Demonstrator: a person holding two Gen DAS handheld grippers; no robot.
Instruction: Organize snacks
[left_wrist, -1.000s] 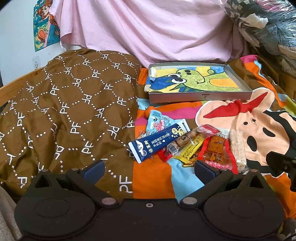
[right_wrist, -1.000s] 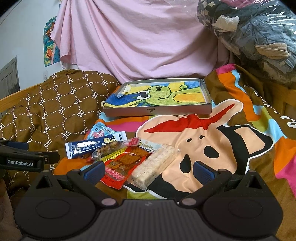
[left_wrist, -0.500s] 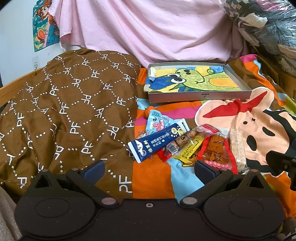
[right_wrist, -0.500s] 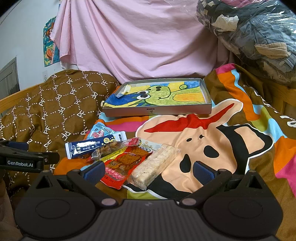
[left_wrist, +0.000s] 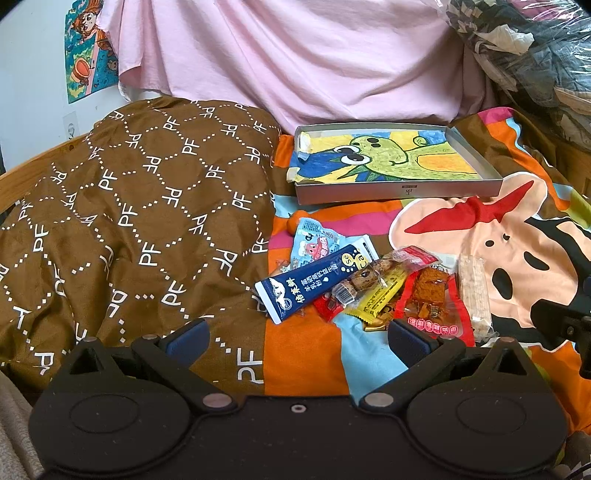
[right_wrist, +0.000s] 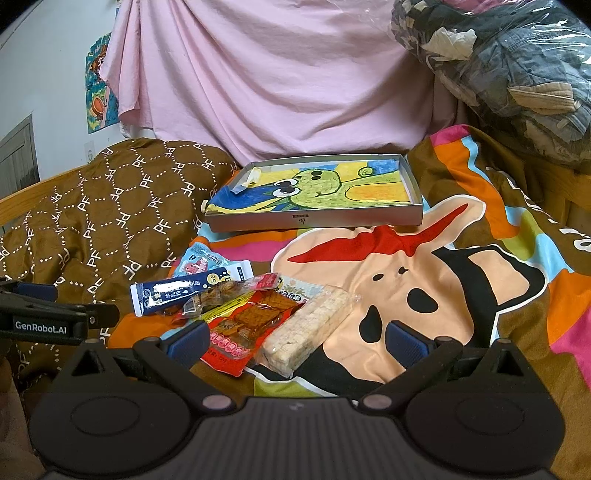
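Both sets of jaws stand spread wide and hold nothing. Beneath them a bed carries everything, its colourful cartoon blanket (right_wrist: 424, 280) beside a brown quilt (left_wrist: 122, 206) on the left. At the far edge of the blanket sits a shallow grey tray (right_wrist: 314, 219) lined with a green cartoon drawing, no snack in it as far as can be seen. Well apart from it, toward the near edge, lies the snack pile.

In the right wrist view, the right gripper (right_wrist: 295, 341) has the pale rice-cracker bar (right_wrist: 310, 332) almost straight ahead, just beyond its fingertips, with the bar's long axis slanting from near-left to far-right. Touching it on the left is the red packet (right_wrist: 243, 326), then the blue stick pack (right_wrist: 177, 293), which lies nearly crosswise.

From the left gripper (left_wrist: 297, 338), the blue stick pack (left_wrist: 314, 286) lies ahead and slightly right, angled up to the right; the bar (left_wrist: 474, 295) is off past its right finger.

Judged from this, the right gripper is nearer the bar and the left nearer the stick pack; either must carry 1 item away toward the tray.
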